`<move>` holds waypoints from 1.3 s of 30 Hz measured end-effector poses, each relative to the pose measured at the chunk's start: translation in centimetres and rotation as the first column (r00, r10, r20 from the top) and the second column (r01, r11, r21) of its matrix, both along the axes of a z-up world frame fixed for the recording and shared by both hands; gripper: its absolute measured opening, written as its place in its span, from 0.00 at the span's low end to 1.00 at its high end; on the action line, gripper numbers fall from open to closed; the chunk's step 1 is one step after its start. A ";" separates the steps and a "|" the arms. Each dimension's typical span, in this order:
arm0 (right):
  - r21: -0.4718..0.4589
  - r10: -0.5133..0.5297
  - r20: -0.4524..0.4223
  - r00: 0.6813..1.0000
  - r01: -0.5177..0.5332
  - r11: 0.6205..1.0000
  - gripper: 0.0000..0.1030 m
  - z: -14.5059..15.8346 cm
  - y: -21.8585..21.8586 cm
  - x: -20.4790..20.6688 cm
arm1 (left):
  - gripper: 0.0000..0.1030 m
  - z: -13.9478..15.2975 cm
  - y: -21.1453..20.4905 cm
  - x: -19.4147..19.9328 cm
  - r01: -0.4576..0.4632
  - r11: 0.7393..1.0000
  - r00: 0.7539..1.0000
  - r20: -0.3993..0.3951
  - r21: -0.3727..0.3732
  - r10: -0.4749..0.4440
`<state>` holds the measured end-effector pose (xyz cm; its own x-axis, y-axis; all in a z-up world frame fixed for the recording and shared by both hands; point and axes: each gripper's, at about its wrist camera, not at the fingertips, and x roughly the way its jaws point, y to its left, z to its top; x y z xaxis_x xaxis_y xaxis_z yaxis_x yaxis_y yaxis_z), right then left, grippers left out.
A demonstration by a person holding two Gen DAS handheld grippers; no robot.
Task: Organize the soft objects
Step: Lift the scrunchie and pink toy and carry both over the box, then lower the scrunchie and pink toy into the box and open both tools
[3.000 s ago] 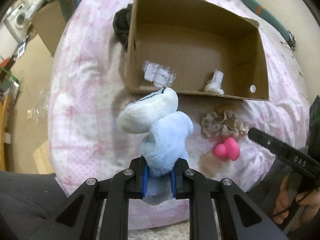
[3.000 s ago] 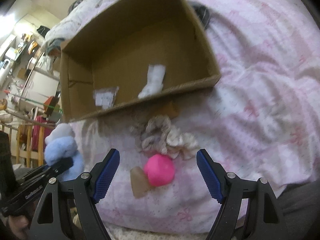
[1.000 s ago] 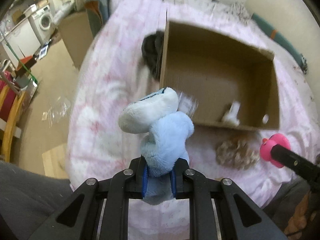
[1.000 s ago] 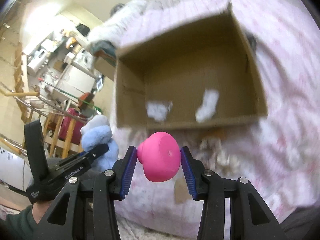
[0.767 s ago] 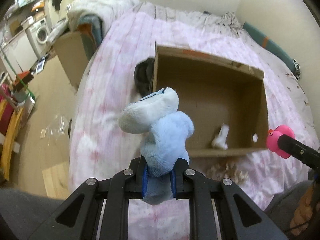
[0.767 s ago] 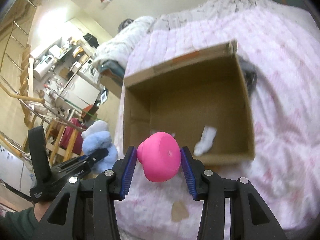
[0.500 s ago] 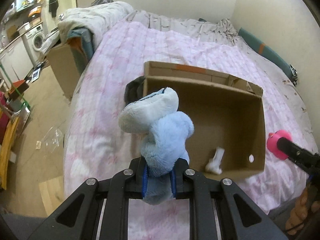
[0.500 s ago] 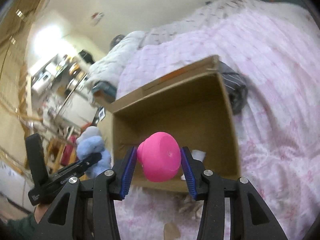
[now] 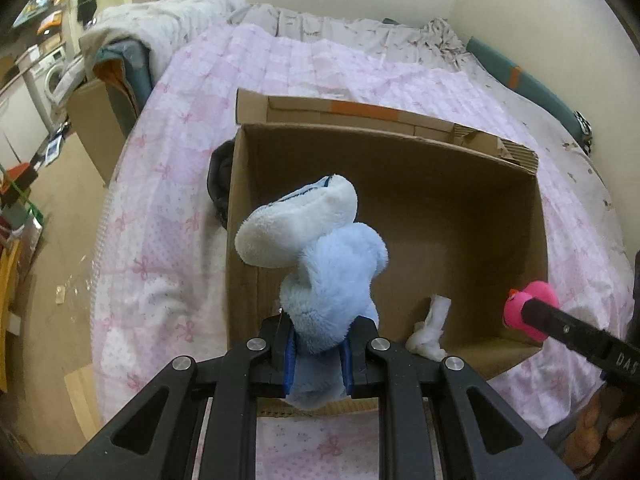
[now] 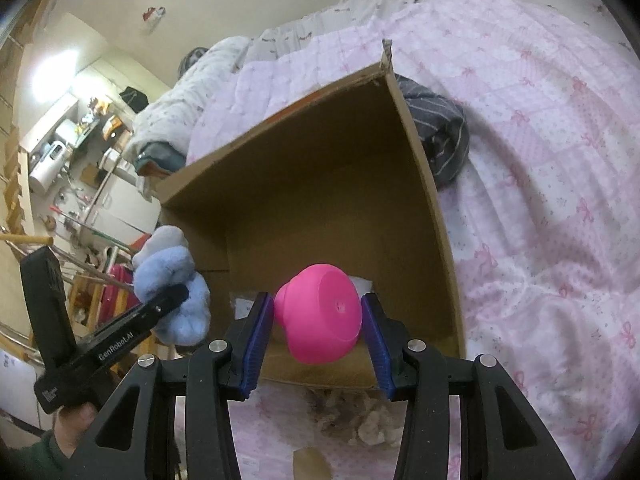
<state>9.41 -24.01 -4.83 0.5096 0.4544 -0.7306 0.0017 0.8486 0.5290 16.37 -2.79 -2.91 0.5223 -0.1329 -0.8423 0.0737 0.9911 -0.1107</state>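
Blue plush toy (image 9: 320,276) is squeezed tight in the left gripper (image 9: 318,354), up over the open cardboard box (image 9: 536,240). Right gripper (image 10: 318,334) is clamped on a pink squishy toy (image 10: 320,316), over the box's near edge, on the pink bedspread (image 10: 540,160).

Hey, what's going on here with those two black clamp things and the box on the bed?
A person is tidying soft things into an open brown cardboard box on a pink patterned bedspread. The left gripper is shut on a fluffy blue and white plush toy, the right gripper on a squishy pink rubber toy. Both are held up at the box's near edge, not yet let go. A small white cloth piece already lies inside, and a beige frilly scrunchie remains on the bedspread.
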 end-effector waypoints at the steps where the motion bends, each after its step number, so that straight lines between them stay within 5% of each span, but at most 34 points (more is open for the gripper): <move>1: -0.009 0.005 -0.002 1.000 -0.005 1.000 0.46 -0.2 0.0 -0.1 | 0.16 -0.2 0.2 0.0 -0.007 1.000 1.000 -0.005 -0.005 0.007; 14: -0.120 0.048 -0.095 0.994 -0.060 0.991 0.46 -2.2 1.3 0.2 | 0.16 -2.0 -0.7 0.0 0.026 0.999 0.999 -0.036 0.027 -0.025; 30: -0.108 0.045 -0.117 0.992 -0.057 0.993 0.46 -2.8 1.3 0.3 | 0.18 -2.1 -0.4 0.0 0.018 1.000 0.999 -0.035 0.015 -0.017; 36: -0.111 0.050 -0.118 0.992 -0.063 0.992 0.46 -2.9 1.3 0.4 | 0.26 -2.0 -0.5 0.0 0.021 1.000 0.999 -0.031 0.020 -0.021; 39: -0.110 0.048 -0.118 0.992 -0.061 0.992 0.46 -2.9 1.3 0.3 | 0.44 -1.9 -0.6 -0.1 0.021 1.000 1.000 -0.024 0.020 -0.021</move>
